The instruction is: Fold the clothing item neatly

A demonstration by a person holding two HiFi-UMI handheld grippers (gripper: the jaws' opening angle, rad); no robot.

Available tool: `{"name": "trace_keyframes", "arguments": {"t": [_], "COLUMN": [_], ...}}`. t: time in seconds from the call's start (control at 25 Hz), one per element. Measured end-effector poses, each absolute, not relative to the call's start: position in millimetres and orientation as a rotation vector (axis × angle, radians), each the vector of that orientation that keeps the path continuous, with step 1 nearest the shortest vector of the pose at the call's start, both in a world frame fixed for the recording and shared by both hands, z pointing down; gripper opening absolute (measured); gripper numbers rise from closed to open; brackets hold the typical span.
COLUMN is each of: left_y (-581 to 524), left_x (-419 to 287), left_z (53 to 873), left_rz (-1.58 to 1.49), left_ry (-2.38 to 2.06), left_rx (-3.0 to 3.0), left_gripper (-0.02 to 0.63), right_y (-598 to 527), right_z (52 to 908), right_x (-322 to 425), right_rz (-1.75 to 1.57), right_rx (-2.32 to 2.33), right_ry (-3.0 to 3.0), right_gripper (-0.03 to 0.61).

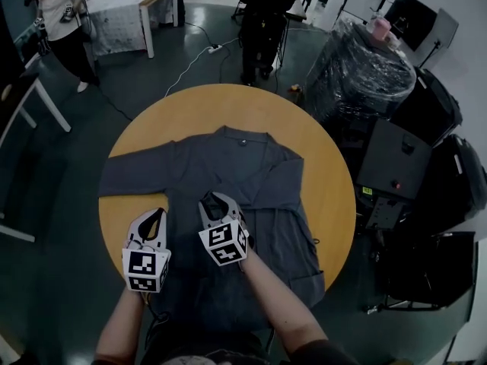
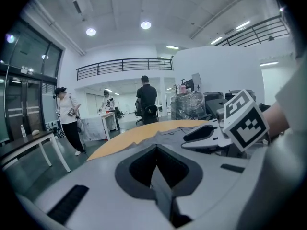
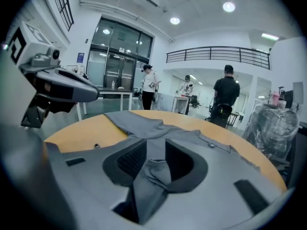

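1. The left gripper (image 1: pixel 157 214) is over the left half of the grey shirt (image 1: pixel 228 166), its fingers (image 2: pixel 134 172) clenched on a thin fold of it.
2. Just beside it, the right gripper (image 1: pixel 218 199) has its fingers (image 3: pixel 125 160) parted, and a bunched fold of the cloth sits loosely between them.
3. The shirt lies spread on the round wooden desk (image 1: pixel 221 101) (collar at the far side), with one sleeve stretched out leftward.

Shirt (image 1: pixel 228 166) near edge hidden under forearms (image 1: pixel 278 303), person in black (image 1: pixel 266 21) cropped at top
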State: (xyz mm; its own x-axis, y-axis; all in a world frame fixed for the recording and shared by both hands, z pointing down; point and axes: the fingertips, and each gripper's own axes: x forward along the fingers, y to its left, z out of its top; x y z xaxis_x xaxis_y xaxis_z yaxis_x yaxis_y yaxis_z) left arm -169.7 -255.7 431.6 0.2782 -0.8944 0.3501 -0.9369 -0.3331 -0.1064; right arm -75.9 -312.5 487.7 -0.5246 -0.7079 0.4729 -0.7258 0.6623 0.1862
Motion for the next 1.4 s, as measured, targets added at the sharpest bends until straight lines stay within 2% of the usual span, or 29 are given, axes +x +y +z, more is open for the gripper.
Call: {"name": "trace_keyframes", "arguments": {"t": [0.2,0.44,1.2,1.36,1.4], "left_y": [-243,-257,-338,-348,-349], "left_x": [-176,-196,-228,-225,-224], "left_z": [420,420,471,476,477], "left_rz": [0.536,0.523,0.571,0.567,0.564], "left_ry": [-1.778,-1.767,-1.493,-1.452,-1.443], "left_rx": [2.404,2.42,2.538,2.543,2.545], "left_gripper": [0.008,0.008,0.008,0.008,0.008], "right_y": [-318,-350,-413,-412,-411], "right_z": [477,499,584,580,578], "right_x": [-48,-6,-16,-17,-18], "right_rz": [0.057,0.224,0.516,0.492,0.457], "right_rx": [1.216,1.26,1.188,1.182,1.182], "right_ry": [-2.331,-2.159,-1.935,-1.946,-1.936], "right_gripper": [0.095,0.095,0.095,0.066,0.034]}}
